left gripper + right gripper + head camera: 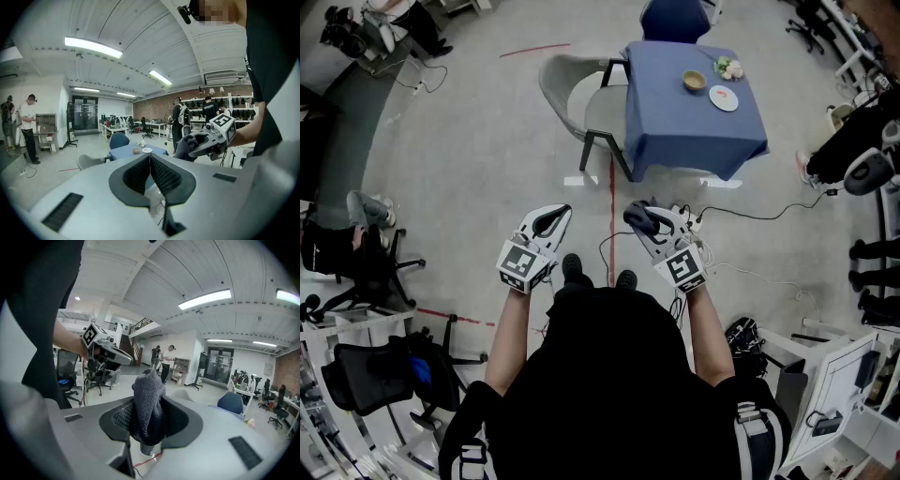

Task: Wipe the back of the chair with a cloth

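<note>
Out ahead of me, across a wide workshop hall with a grey concrete floor [487, 169], stands a table [675, 127] draped in blue, well apart from where I am standing. The chair [567, 94] I am meant to wipe is the pale grey shell chair tucked against the table's left side, its seat towards the table. Its curved back therefore faces left, out into the open floor, and its length runs roughly near to far.

From my grippers the chair lies far and a little left of centre, about in line with the left gripper [555, 218]. That makes my left hand the nearer one, but not the one with the cloth. I judge I must walk forward and carry the right hand across to the left to reach the back's outer face.

A thin red line [611, 187] on the floor runs from near my feet towards the table. A small bowl [694, 81] and a plate [724, 97] sit on the tabletop.

My left gripper has its jaws pressed together with nothing between them. The right gripper [645, 220] is clamped on the dark grey cloth [147, 394], which is bunched up and sticks out past the tips.
</note>
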`<state>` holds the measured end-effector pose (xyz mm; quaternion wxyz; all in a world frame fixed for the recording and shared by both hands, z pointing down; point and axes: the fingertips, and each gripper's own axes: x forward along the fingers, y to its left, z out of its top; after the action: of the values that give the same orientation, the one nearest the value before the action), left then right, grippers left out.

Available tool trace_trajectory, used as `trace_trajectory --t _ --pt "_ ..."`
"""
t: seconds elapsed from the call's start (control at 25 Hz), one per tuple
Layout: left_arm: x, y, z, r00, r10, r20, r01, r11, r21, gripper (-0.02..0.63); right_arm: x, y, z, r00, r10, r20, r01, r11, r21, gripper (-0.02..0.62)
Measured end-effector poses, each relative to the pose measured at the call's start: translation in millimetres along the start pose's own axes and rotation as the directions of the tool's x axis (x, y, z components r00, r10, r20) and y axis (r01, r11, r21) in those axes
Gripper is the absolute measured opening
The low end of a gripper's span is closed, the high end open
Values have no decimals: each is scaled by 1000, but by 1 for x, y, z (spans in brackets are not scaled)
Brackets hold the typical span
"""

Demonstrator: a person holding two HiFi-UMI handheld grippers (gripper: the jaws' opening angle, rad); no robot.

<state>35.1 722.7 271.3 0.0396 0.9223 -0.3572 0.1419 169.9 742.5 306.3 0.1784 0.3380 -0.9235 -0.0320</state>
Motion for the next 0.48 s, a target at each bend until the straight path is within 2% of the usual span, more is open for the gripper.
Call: trace_trajectory --t 0.32,0.48 --pt "11 -8 7 1000 9 7 -9 1000 13 23 -8 -14 0 999 13 41 -15 999 41 147" --pt "9 -14 9 1000 19 0 -19 1000 22 23 -11 -19 10 995 33 95 -43 994 99 147"
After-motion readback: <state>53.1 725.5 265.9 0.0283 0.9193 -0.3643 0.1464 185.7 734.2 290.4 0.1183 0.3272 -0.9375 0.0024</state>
